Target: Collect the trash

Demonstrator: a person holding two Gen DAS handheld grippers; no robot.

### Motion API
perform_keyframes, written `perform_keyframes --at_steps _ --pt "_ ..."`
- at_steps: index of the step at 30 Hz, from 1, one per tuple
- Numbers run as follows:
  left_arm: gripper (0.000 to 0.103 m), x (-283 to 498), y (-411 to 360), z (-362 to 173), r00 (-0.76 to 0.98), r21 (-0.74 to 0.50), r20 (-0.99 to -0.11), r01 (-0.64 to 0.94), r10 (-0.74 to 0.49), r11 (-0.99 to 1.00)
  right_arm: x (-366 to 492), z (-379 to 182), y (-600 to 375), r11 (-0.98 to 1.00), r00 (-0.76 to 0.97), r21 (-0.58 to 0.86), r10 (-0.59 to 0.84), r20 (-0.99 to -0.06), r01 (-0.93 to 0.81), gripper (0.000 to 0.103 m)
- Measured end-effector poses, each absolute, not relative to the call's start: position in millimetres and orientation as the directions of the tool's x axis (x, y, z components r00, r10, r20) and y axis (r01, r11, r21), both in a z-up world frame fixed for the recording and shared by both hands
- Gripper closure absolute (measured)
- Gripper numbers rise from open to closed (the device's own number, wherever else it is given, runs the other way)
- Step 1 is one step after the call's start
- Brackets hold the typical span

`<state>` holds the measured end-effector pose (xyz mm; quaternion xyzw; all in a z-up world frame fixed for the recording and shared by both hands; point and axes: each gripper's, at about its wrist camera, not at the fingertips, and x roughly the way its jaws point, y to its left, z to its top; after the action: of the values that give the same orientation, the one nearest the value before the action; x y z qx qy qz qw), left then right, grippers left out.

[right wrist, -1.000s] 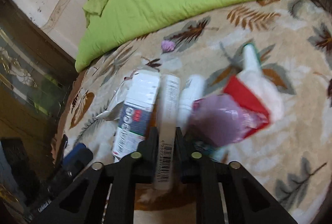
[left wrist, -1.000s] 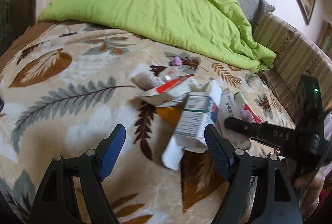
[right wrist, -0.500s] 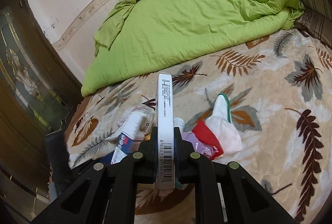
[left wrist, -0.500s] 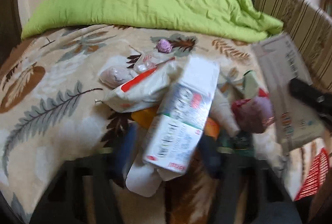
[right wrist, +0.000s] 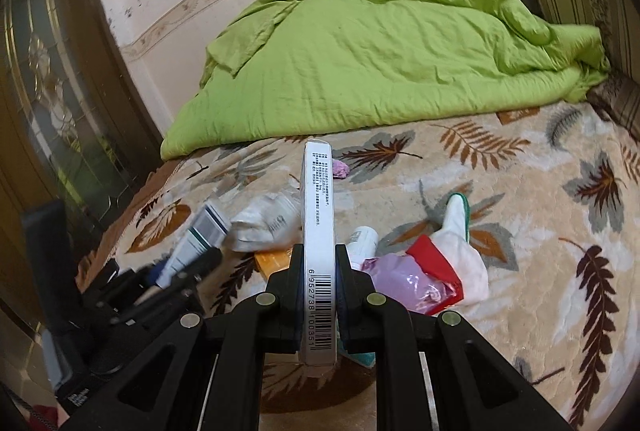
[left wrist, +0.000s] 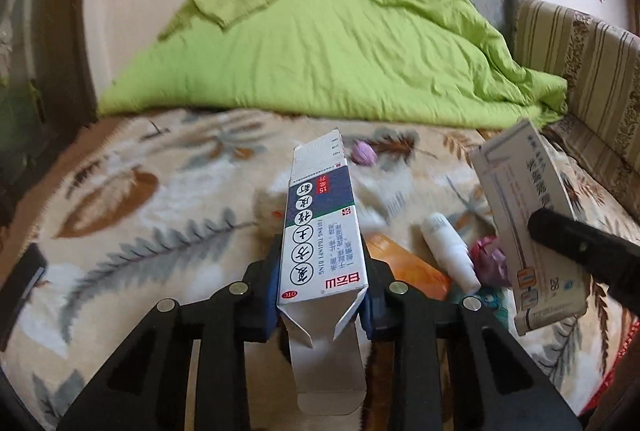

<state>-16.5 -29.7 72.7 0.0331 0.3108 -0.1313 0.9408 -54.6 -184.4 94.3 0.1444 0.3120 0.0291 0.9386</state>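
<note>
Fingers of left gripper [left wrist: 322, 295] clamp the open-flapped medicine carton [left wrist: 320, 227]; right gripper [right wrist: 319, 295] pinches a flat barcode box [right wrist: 318, 231] edge-on, both lifted over the leaf blanket [right wrist: 520, 231]. Cartons look light, crushable; grip flat sides, gently.

Your left tongs' medicine box [left wrist: 320, 231] reads "FUFANG TUJINPI DING", "OTC", "15", your right tongs' flat box [right wrist: 319, 255] shows barcode 6952738100351, "28" near its corner.
</note>
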Motion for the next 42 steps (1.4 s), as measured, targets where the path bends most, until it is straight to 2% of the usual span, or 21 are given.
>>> perform_keyframes --at_steps 9,42 --pt "0.073 -6 -25 64 0.737 -0.032 -0.643 0.243 -0.206 0.969 -54 91 -181 0.962 0.800 0.270 0.136 -0.584 0.034 0.089" --pt "0.073 -13 -14 75 0.810 0.037 -0.577 0.156 -0.106 0.987 -55 92 -176 0.964 0.800 0.267 0.154 -0.579 0.008 0.089"
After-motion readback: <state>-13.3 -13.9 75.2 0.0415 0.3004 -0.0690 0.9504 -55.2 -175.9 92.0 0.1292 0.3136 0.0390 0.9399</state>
